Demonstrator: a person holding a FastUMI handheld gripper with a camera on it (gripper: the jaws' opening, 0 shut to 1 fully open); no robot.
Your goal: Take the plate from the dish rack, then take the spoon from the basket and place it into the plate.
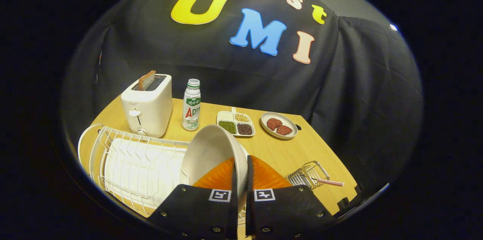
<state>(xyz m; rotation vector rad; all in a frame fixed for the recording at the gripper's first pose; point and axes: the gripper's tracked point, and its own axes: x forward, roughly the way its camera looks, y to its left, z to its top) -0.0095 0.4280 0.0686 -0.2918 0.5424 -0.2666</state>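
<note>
Holding: the plate (211,153) is pinched by its rim between my two fingers, one finger on its inner face and the other on its back, so my gripper (241,174) is clamped on it with the jaws nearly together.
Plate attitude: it stands on edge, tilted, its hollow face turned toward the rack side and its rim running up and away from my fingertips.
Plate place: it sits just ahead of my fingers, over the near end of the dish rack (128,157); I cannot tell whether its lower edge has cleared the wires.
Deciding relation: the basket (307,174) lies on the far side of my fingers from the rack, near and low on the table (302,149), so I judge the plate must swing across toward that side and be laid flat on bare wood.
Spoon: its striped handle (330,182) pokes out of the basket, long axis lying nearly level and pointing away from my gripper.
Step in hand: lifting out the plate, by my reckoning; the spoon is untouched.
Farther off: a toaster (147,106) and a bottle (191,104) stand beyond the rack, with a divided tray (236,123) and a small dish (278,125) beyond the plate, all well apart from my path.
Risk: the thin rim hold could let the plate pivot as I turn it.
</note>
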